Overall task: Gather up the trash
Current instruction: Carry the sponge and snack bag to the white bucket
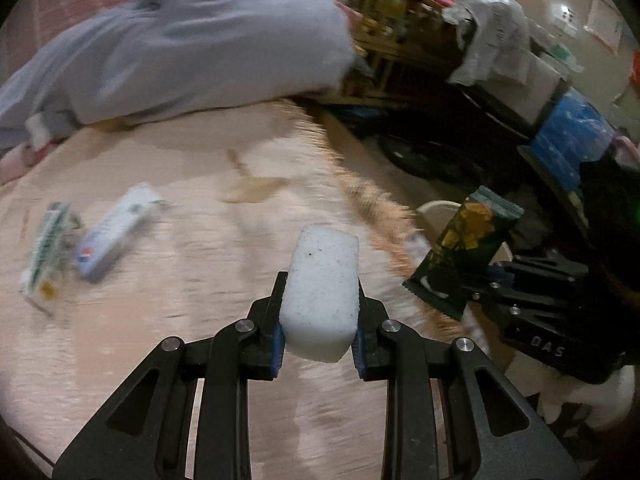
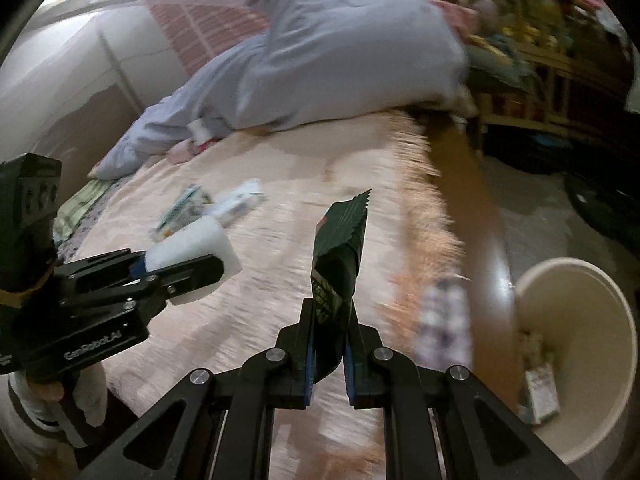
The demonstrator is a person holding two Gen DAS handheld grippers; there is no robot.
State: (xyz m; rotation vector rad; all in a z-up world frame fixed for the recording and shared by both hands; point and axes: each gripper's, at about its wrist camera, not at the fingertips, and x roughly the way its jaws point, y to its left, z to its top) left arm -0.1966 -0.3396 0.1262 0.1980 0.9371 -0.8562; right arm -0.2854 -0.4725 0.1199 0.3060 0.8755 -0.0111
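Where motion smears them, bed wrappers (image 1: pixel 108 240) stay unreadable.

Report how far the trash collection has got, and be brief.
Done: some trash already lies in the white bin beside the bed. In hand: the left gripper is shut on a white foam block, the right gripper on a dark green snack wrapper. Left: two wrappers, a white and blue one and a green and white one, lie on the pink bedspread.

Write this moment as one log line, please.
left fingers: gripping white foam block | right fingers: gripping green wrapper | bin: nearby
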